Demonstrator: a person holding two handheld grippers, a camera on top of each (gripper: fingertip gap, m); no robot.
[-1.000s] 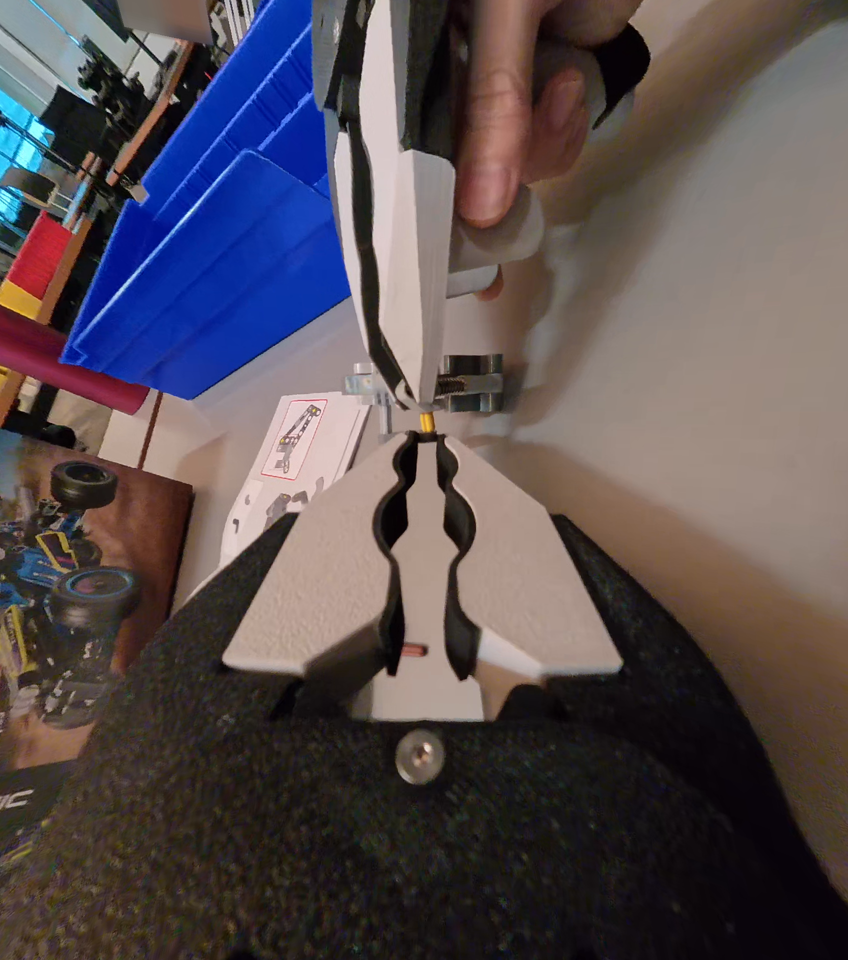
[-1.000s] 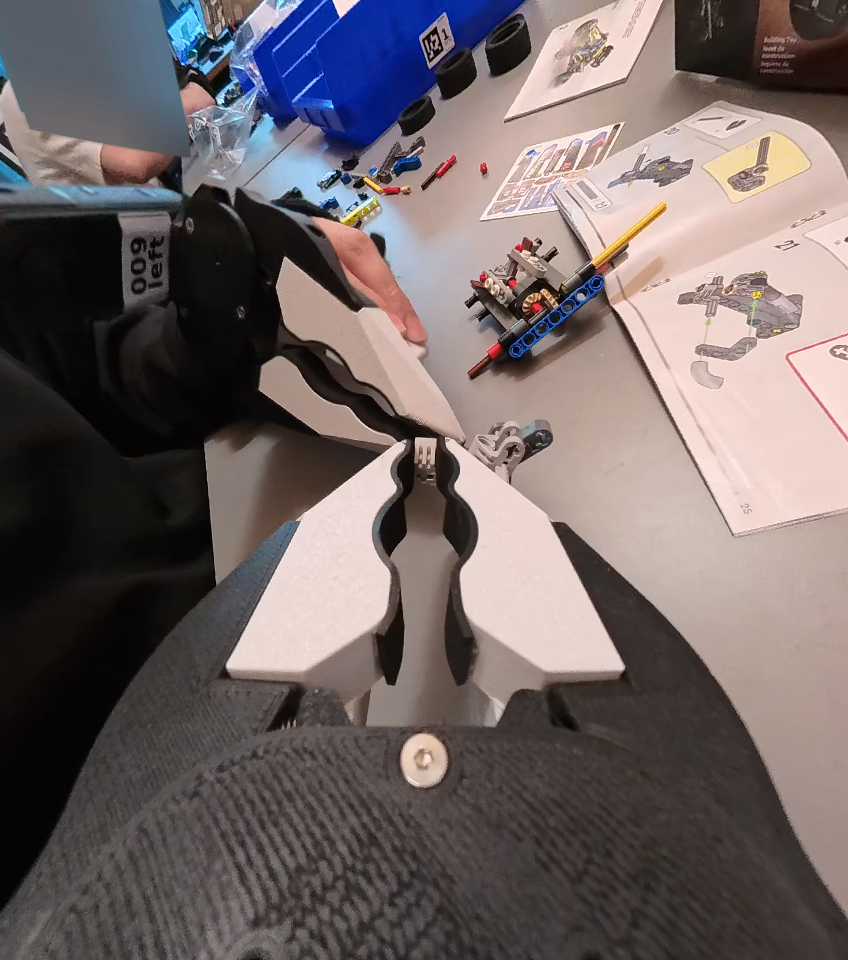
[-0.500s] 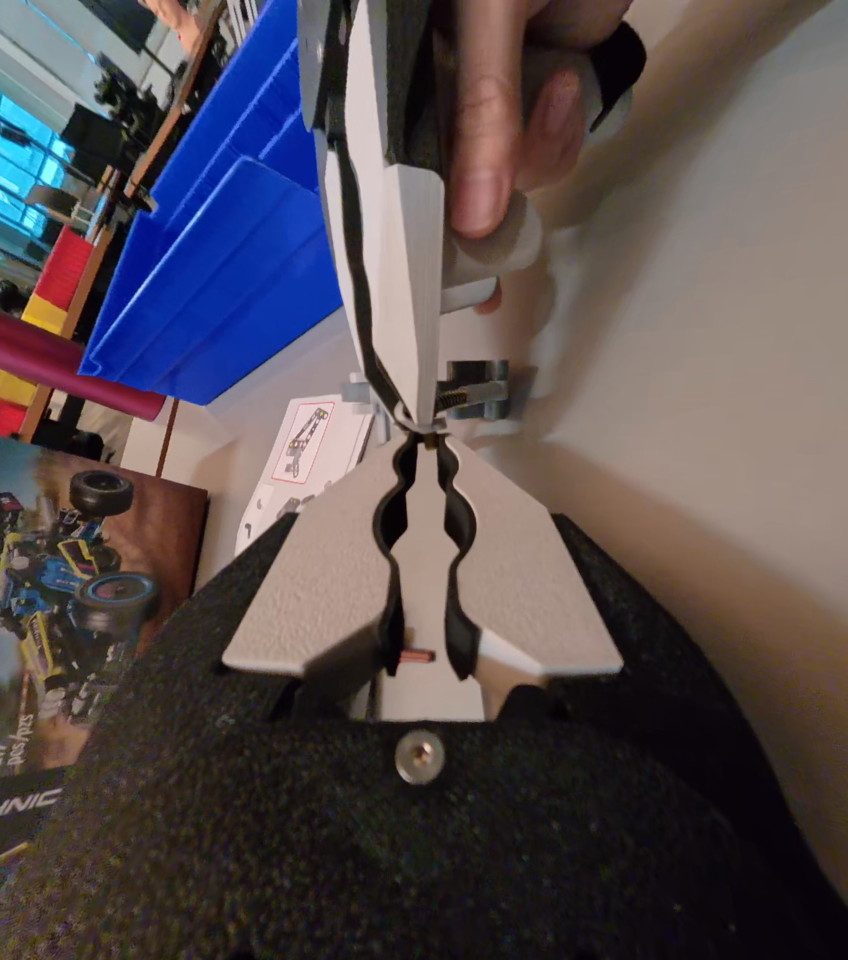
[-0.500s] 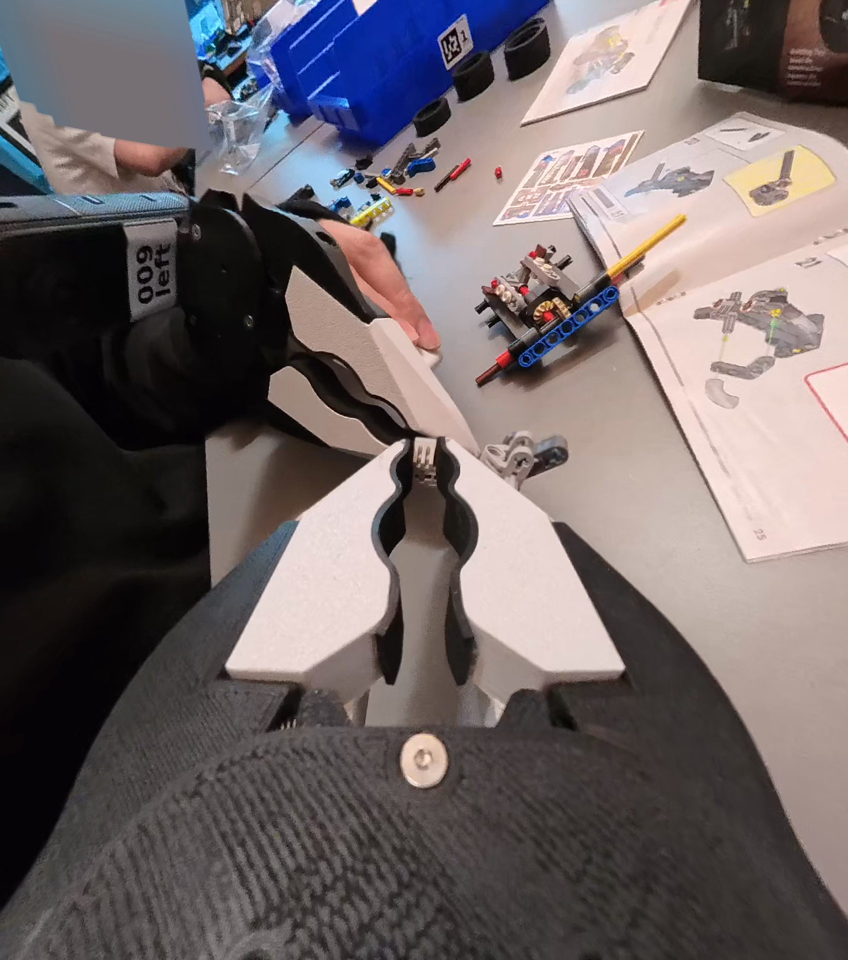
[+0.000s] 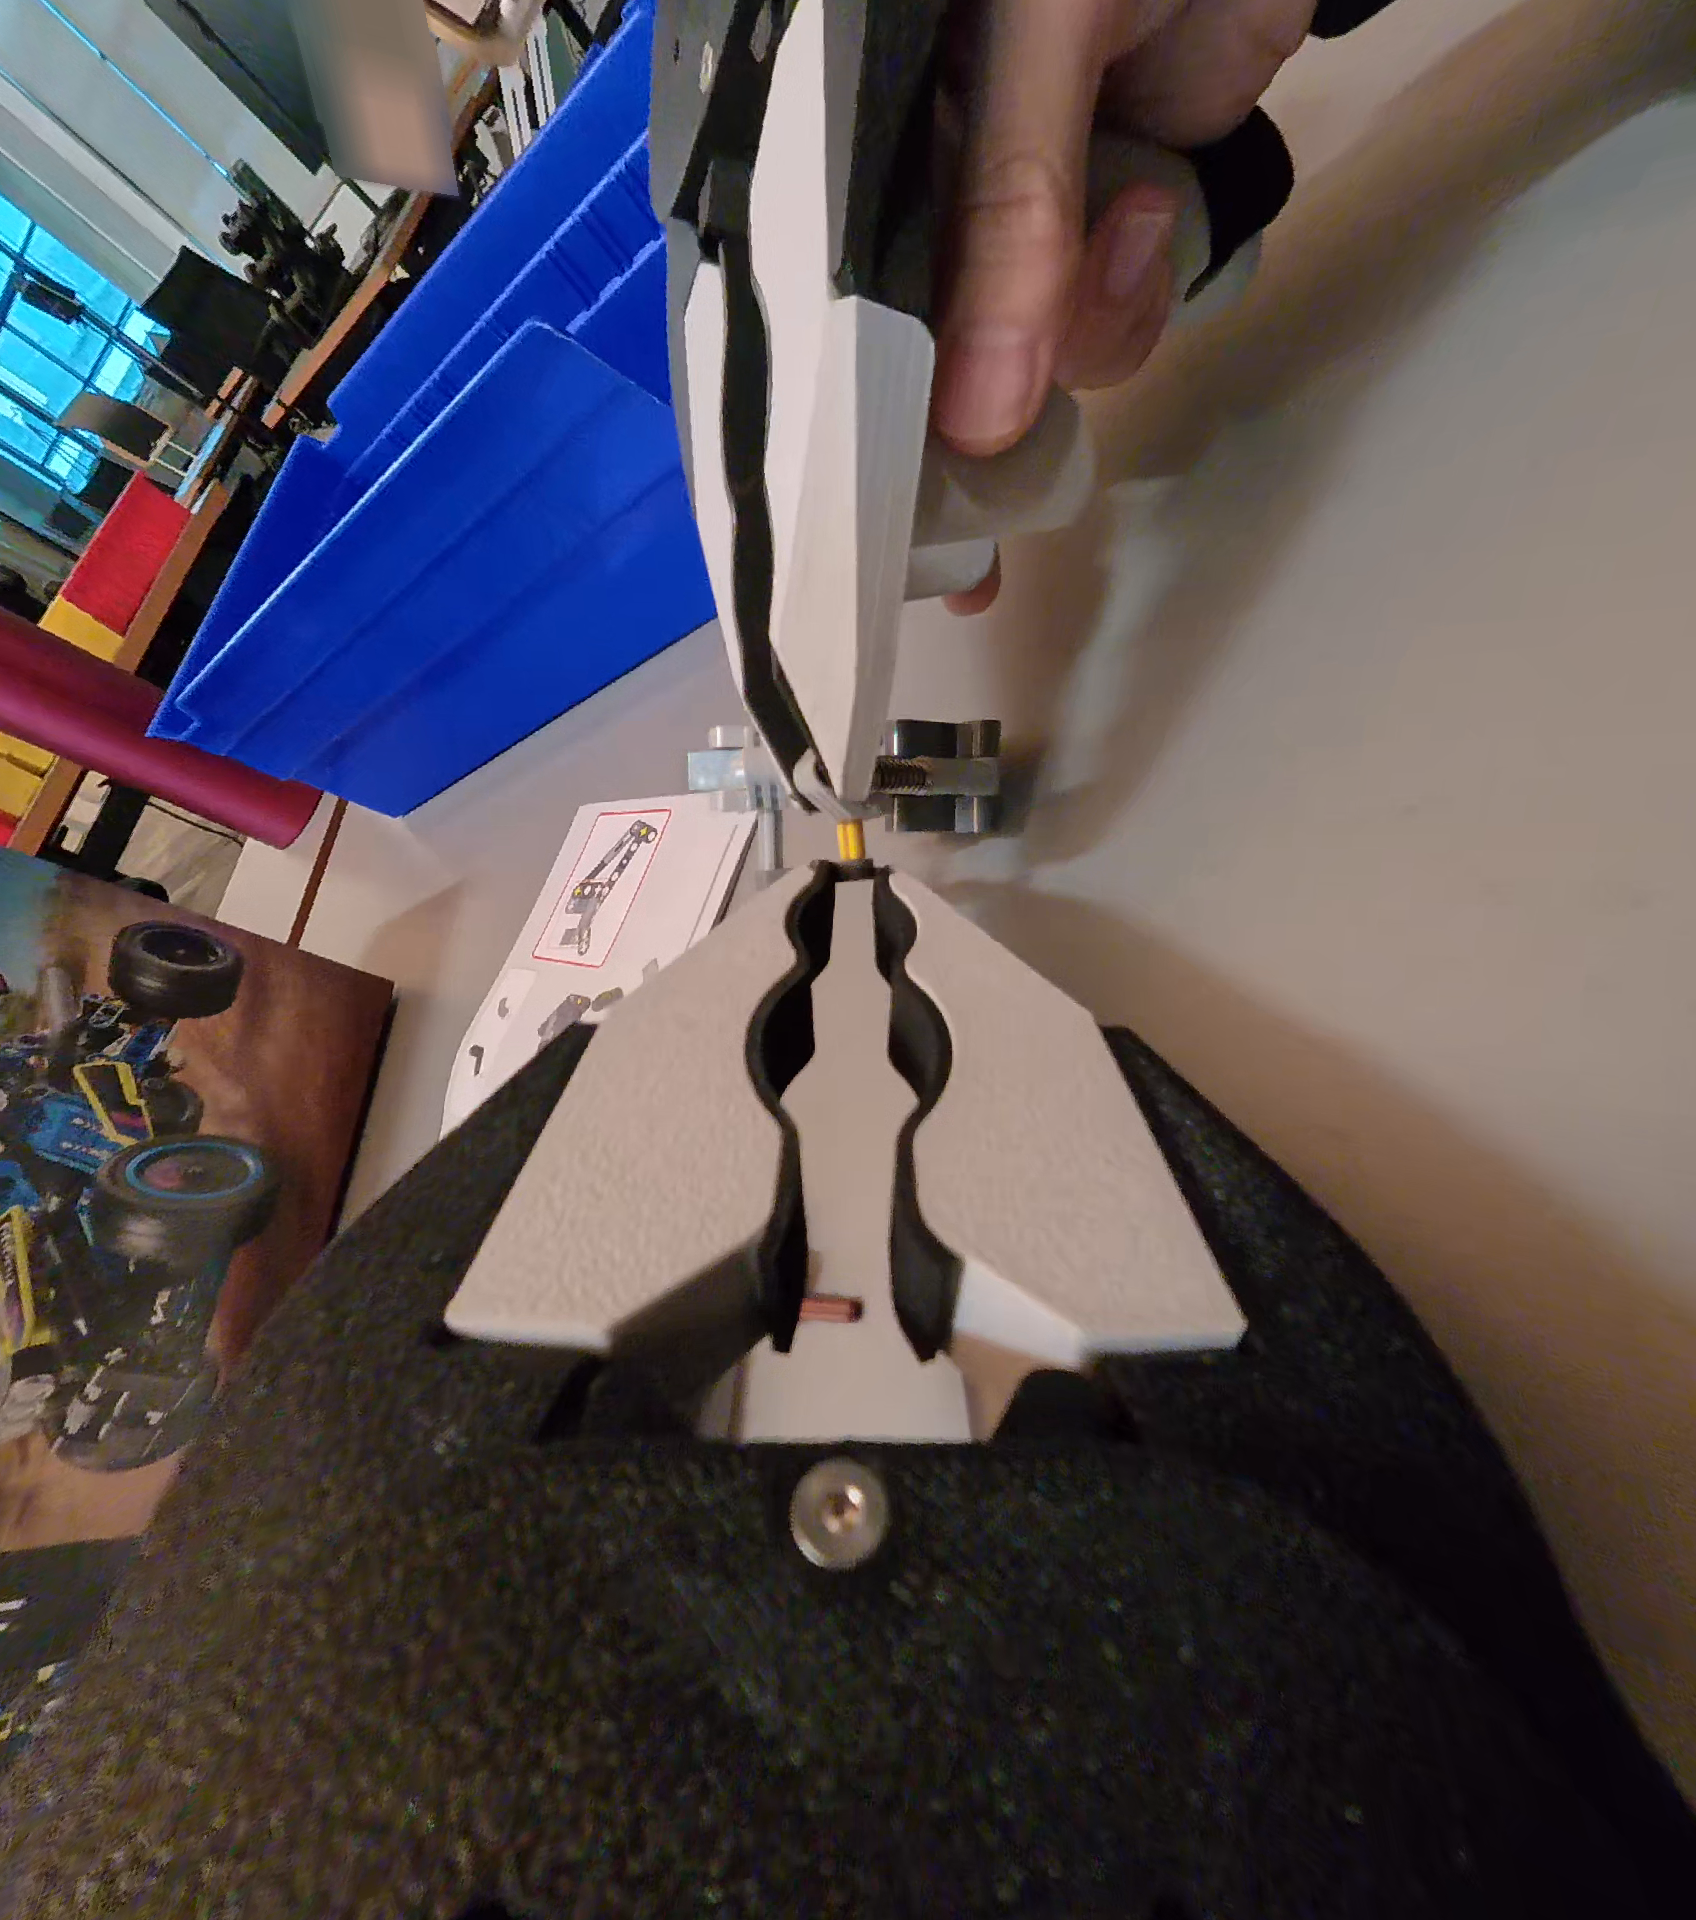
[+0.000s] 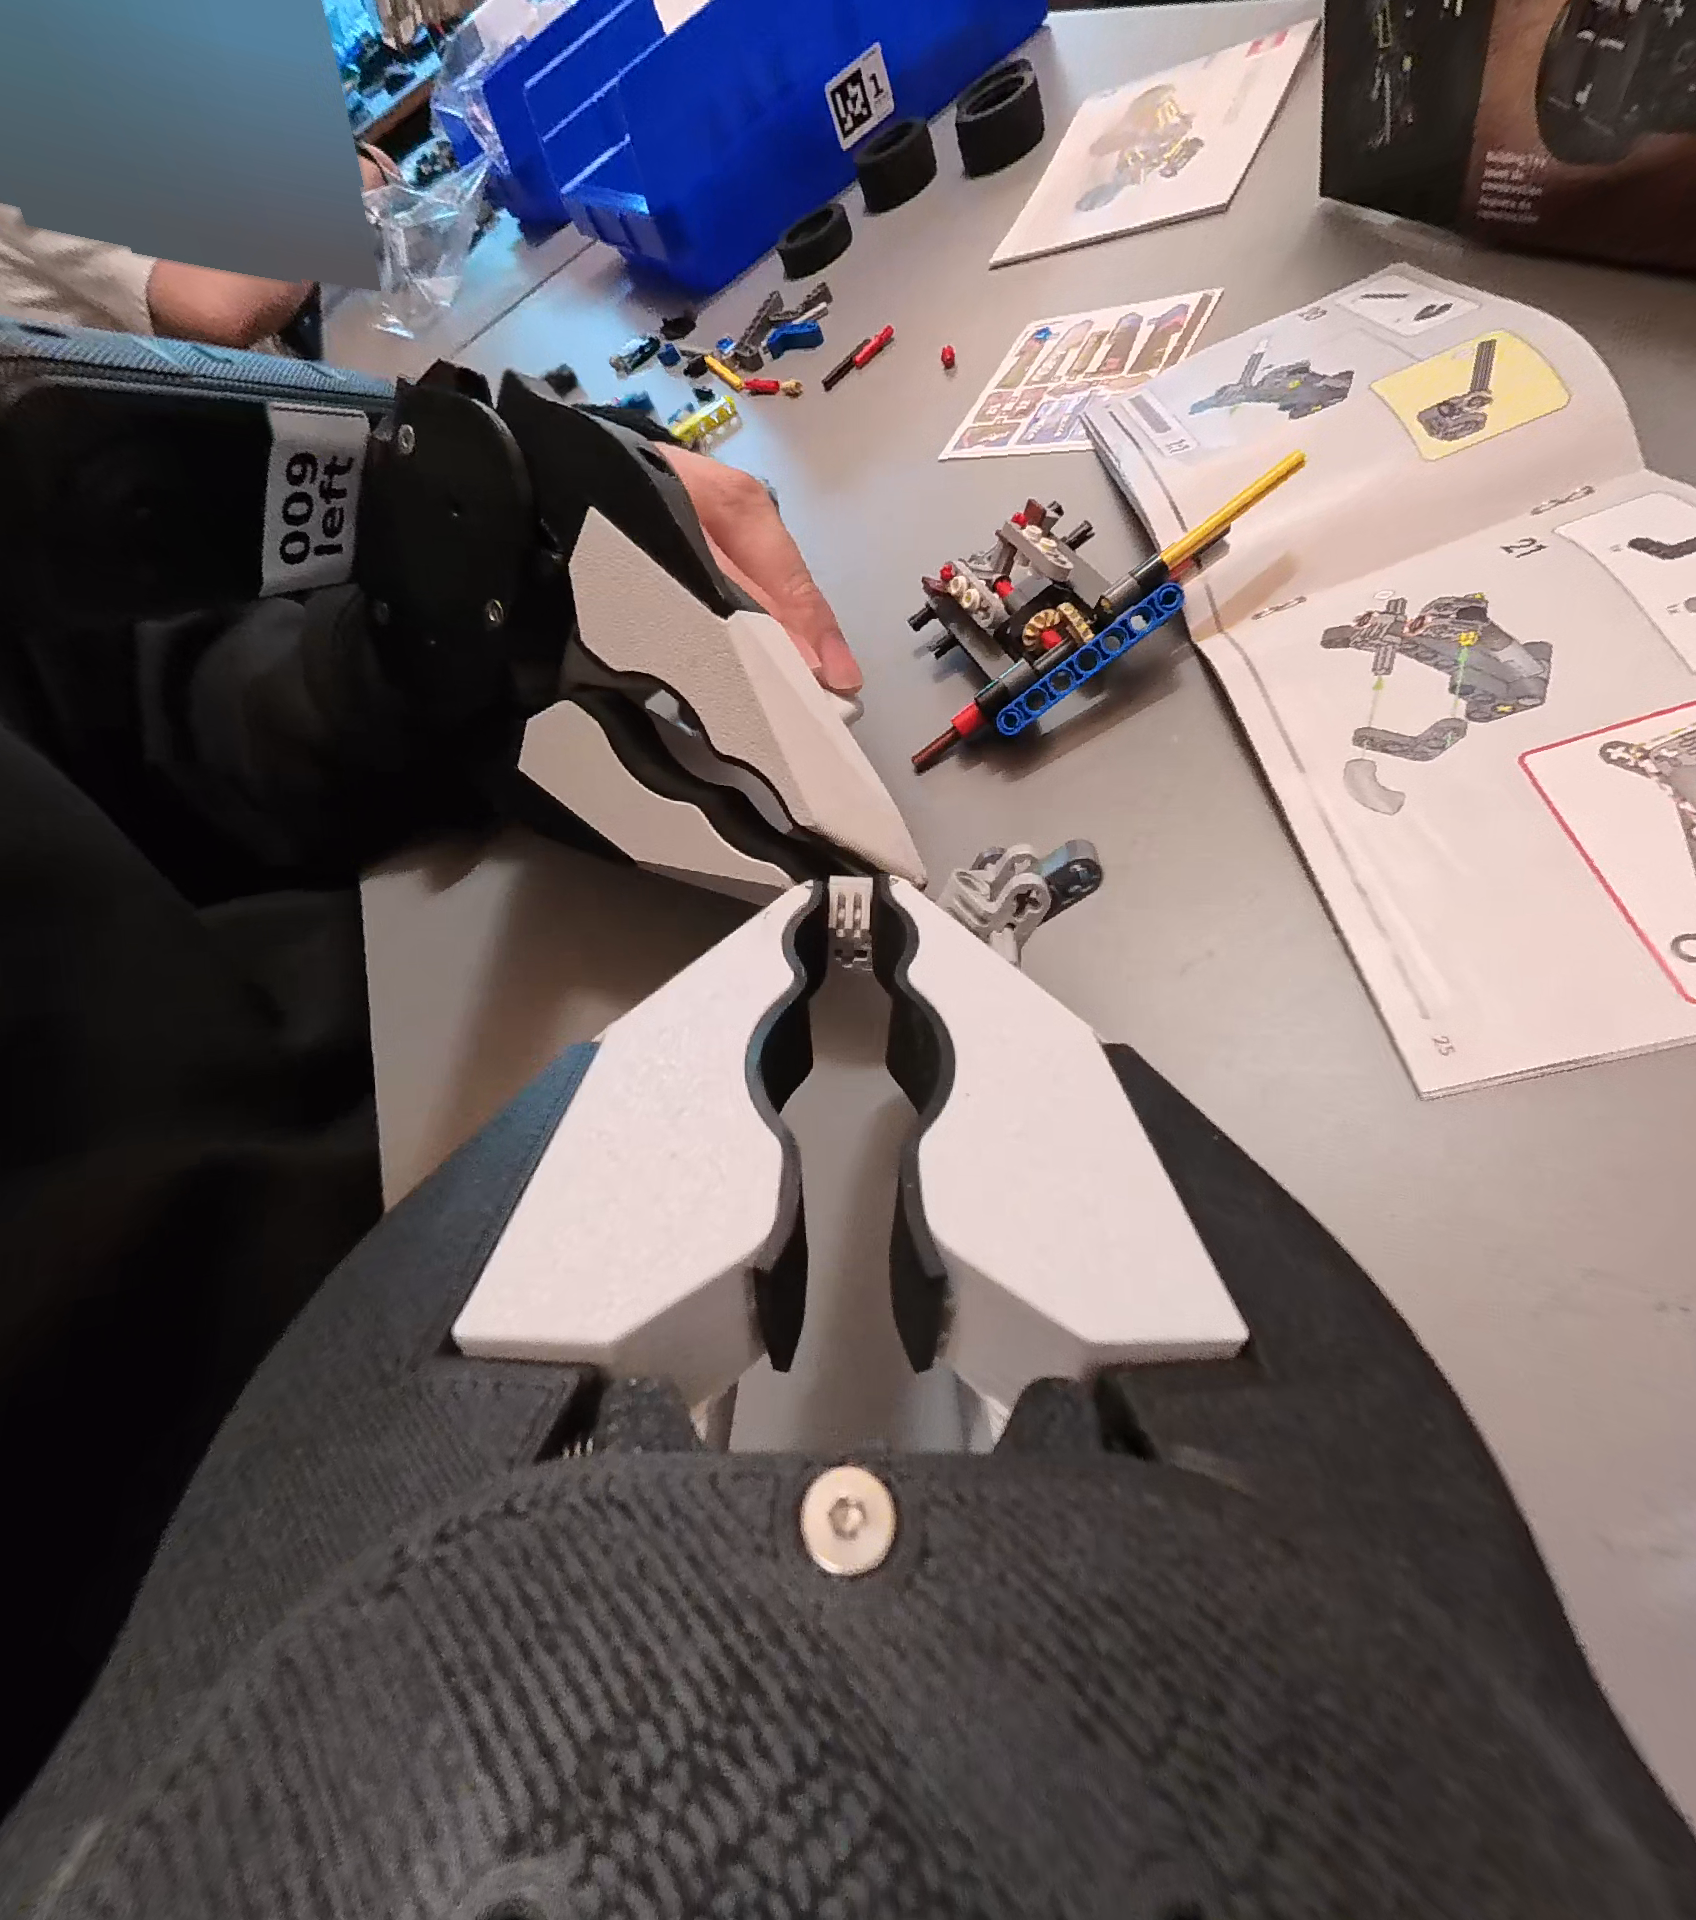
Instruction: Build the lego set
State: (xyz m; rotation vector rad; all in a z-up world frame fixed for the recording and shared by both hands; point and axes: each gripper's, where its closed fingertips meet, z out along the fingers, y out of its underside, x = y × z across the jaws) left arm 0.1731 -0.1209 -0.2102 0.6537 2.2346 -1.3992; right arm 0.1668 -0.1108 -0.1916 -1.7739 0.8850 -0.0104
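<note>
On the grey desk [image 6: 1239, 1195] lie an open instruction booklet [image 6: 1446, 727] and a partly built lego chassis [image 6: 1052, 623]. The right hand-held gripper [image 6: 849, 894] clamps a small grey piece [image 6: 849, 925]; the left hand-held gripper [image 5: 852, 871] pinches a yellow pin [image 5: 853, 840], tips almost touching.

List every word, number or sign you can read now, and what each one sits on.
Writing is not quoted here; these bear it:
Grey label on the left gripper's black body: legible characters.
White tag on the blue plastic bin: code mark, one digit.
Open white instruction booklet: step and page numbers.
Dark cardboard set box: brand lettering, piece count.
Colourful sticker sheet: too small to read.
</note>
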